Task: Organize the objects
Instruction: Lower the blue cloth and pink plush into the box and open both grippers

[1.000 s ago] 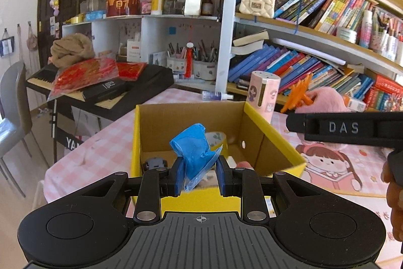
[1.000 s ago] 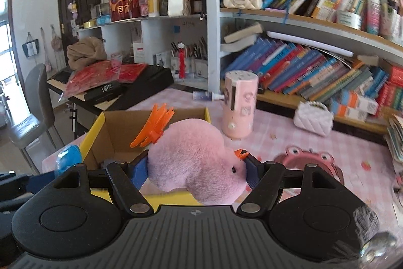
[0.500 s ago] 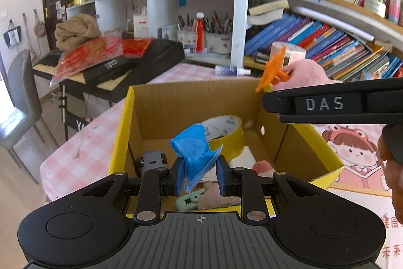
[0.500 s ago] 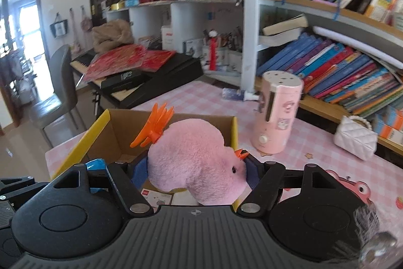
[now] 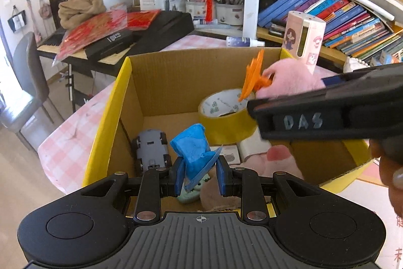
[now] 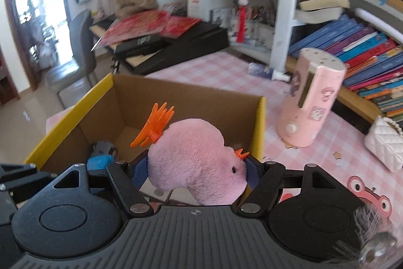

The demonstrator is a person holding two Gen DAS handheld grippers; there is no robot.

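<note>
The left gripper (image 5: 199,177) is closed on a crumpled blue packet (image 5: 192,151), which is held above the open cardboard box (image 5: 161,82) with yellow outer walls. The box stands on a table (image 6: 221,72) covered with a pink checked cloth. Inside the box, a roll of yellow tape (image 5: 223,117) is seen leaning near the far wall, a grey toy car (image 5: 152,145) is lying upside down by the left wall, and a small mint-green item (image 5: 190,194) and a pinkish soft thing (image 5: 279,160) are found at the near side; what the latter two are cannot be told.

The right gripper (image 6: 196,174) is clamped on a pink plush toy (image 6: 194,160) with an orange crest and a small orange beak; the toy is pressed between the blue pads on both sides. It is held over the near right part of the box, above the rim. In the left wrist view the same toy is seen sticking out past the dark gripper body, over the tape roll.

Beyond the box, a pink cylindrical container (image 6: 312,102) with cartoon stickers is set upright on the table, and a white quilted bag (image 6: 385,143) is placed to its right. A bookshelf (image 5: 327,6) filled with books is seen behind, and a black keyboard (image 5: 151,29) with red sheets on it is found to the left.
</note>
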